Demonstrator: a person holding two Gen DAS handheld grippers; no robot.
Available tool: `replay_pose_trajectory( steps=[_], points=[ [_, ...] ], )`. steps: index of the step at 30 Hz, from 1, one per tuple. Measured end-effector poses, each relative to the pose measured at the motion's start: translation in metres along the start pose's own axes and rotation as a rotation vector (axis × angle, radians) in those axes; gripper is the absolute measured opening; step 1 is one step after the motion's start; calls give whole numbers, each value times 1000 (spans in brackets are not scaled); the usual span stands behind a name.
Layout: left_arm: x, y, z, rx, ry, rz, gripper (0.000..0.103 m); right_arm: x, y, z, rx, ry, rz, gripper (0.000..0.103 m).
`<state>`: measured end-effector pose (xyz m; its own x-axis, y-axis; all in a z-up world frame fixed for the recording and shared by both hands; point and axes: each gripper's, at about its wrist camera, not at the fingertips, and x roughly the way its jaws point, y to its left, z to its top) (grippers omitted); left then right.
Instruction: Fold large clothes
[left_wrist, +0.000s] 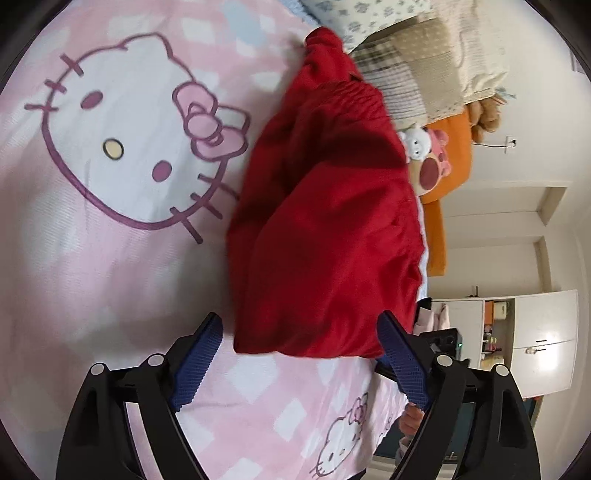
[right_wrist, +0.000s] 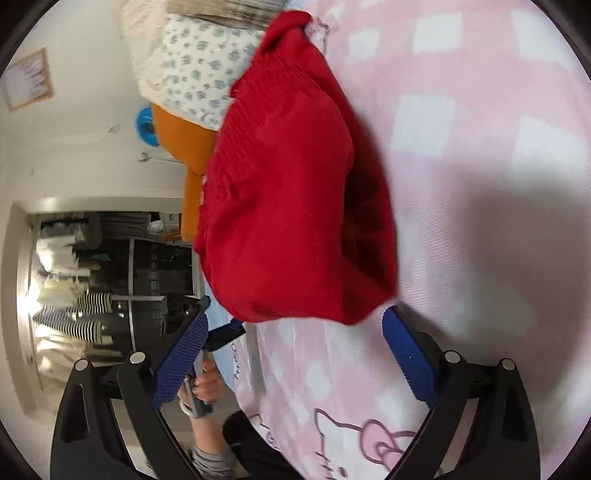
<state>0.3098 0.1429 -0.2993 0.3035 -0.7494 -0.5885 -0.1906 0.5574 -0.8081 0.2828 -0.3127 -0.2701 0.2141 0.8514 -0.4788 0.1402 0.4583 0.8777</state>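
Note:
A red garment (left_wrist: 325, 221) lies bunched and partly folded on a pink Hello Kitty bedsheet (left_wrist: 92, 258). It also shows in the right wrist view (right_wrist: 291, 192). My left gripper (left_wrist: 301, 347) is open, its blue pads on either side of the garment's near edge, not closed on it. My right gripper (right_wrist: 295, 343) is open just in front of the garment's near edge. The other gripper's blue pad and the person's hand (right_wrist: 207, 384) show low left in the right wrist view.
Pillows and folded bedding (left_wrist: 413, 62) pile at the bed's head beyond the garment. An orange cushion (left_wrist: 447, 177) and a plush toy (left_wrist: 424, 155) sit by the bed's edge. White cabinets (left_wrist: 535, 339) and a dark wardrobe (right_wrist: 110, 277) stand off the bed.

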Motion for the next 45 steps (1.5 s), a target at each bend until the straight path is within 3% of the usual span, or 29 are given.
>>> replay_pose_trajectory(
  steps=[3,7,9,10,12,16,21,24,31,33,34,35,37,39,41,44,45],
  points=[
    [7,2,5,-9,-4,-2,88,11,-2,10,62,1,-50,95],
    [10,4,18,-50,-16,-23,87,15,-11,23,152,-32,-10,87],
    [12,6,24,-85,-8,-25,55,14,-17,28,210,-47,-4,60],
    [13,5,27,-97,11,-23,54,13,-18,29,204,-47,8,51],
    [8,0,33,-96,30,-51,36,10,-17,30,186,-41,23,45],
    [-4,-8,46,-132,59,-140,27,3,1,31,155,-47,71,43],
    [-13,-28,86,-232,83,-312,27,-10,43,70,156,-80,175,42],
    [-14,-53,128,-229,50,-352,27,-9,69,110,146,-128,187,42],
    [11,-91,240,-238,-38,-301,27,21,103,216,163,-226,191,44],
    [24,-92,272,-264,-55,-297,27,35,103,244,195,-270,195,51],
    [31,-91,284,-274,-58,-288,27,40,101,255,201,-288,195,62],
    [37,-88,297,-294,-66,-279,27,47,101,266,192,-300,202,79],
    [48,-77,315,-362,-83,-253,28,54,108,285,144,-325,217,86],
    [51,-75,329,-397,-84,-233,30,49,113,297,79,-366,210,86],
    [47,-82,334,-361,-82,-210,30,41,117,298,13,-387,175,87],
    [41,-95,327,-287,-62,-183,31,37,131,289,-184,-382,38,86],
    [35,-97,321,-271,-53,-183,31,38,140,283,-293,-402,-37,81]
  ],
)
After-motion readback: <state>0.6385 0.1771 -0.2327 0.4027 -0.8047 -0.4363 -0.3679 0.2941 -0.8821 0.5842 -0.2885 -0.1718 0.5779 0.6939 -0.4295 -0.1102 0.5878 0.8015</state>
